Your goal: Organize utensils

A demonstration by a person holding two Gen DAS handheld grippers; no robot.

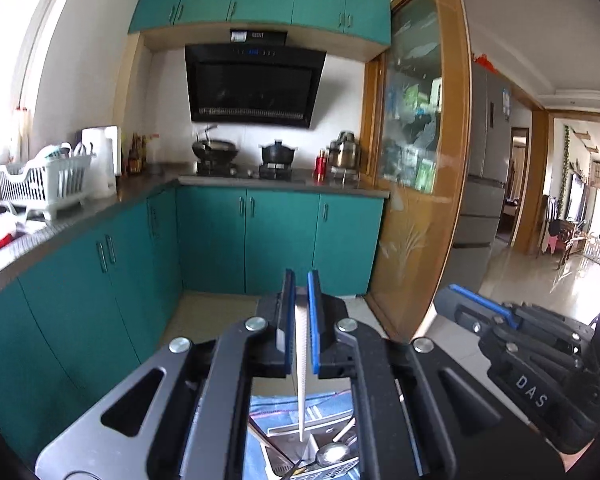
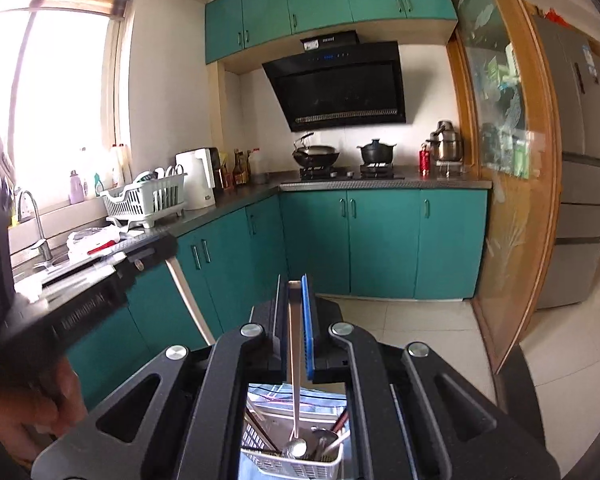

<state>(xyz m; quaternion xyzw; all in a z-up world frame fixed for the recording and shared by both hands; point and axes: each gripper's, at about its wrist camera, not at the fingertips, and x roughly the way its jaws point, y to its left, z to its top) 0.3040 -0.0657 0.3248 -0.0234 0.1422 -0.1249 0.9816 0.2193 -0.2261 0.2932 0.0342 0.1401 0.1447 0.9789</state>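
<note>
My left gripper is shut on a thin white ridged utensil, which hangs straight down between the blue pads. Held the same way, a metal spoon hangs by its handle from my shut right gripper, bowl end lowest. Far below both, a white slotted utensil basket holds several spoons and chopsticks on a blue cloth. In the left wrist view the right gripper shows at the right. In the right wrist view the left gripper shows at the left with its white utensil.
Teal cabinets run under a dark counter with a white dish rack, kettle, wok and pot. A sink tap stands at the left. A wood-framed glass door is on the right. A hand holds the left tool.
</note>
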